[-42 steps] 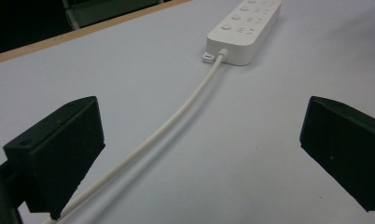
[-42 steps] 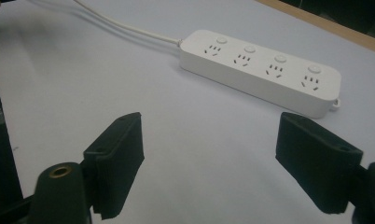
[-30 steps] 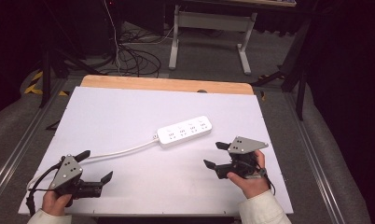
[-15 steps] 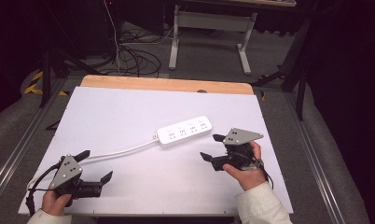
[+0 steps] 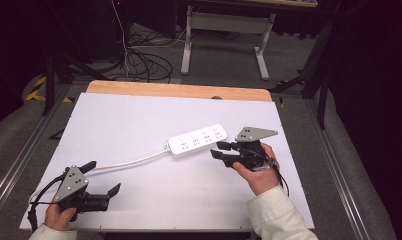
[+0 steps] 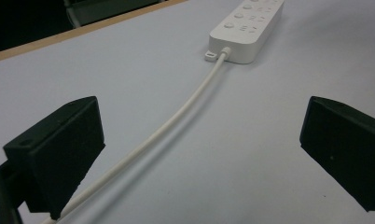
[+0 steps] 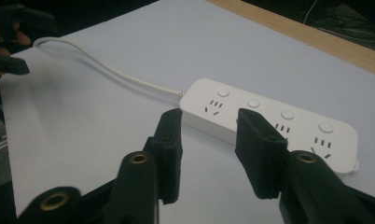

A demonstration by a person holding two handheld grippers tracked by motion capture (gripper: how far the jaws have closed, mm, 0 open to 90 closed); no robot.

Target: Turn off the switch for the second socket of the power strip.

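Note:
A white power strip (image 5: 198,141) lies on the white table top (image 5: 139,120), and its white cable (image 5: 124,162) runs toward the near left. My right gripper (image 5: 217,150) is at the strip's right end, just on the near side, with its jaws a narrow gap apart and nothing between them. In the right gripper view the power strip (image 7: 288,126) lies right beyond the right gripper (image 7: 211,119). My left gripper (image 5: 103,177) rests near the front left corner, wide open. In the left gripper view the cable (image 6: 176,116) passes between the left gripper (image 6: 199,140) jaws, close to the left one, toward the power strip (image 6: 246,28).
A wooden strip (image 5: 179,90) borders the table's far edge. Metal rails (image 5: 19,160) run along both sides. On the floor beyond lie tangled cables (image 5: 139,55) and a grey stand's legs (image 5: 224,45). The left gripper and its hand (image 7: 8,37) show at the upper left of the right gripper view.
My right gripper has moved forward and left up to the power strip's right end, and its jaws have narrowed. The left gripper has stayed put.

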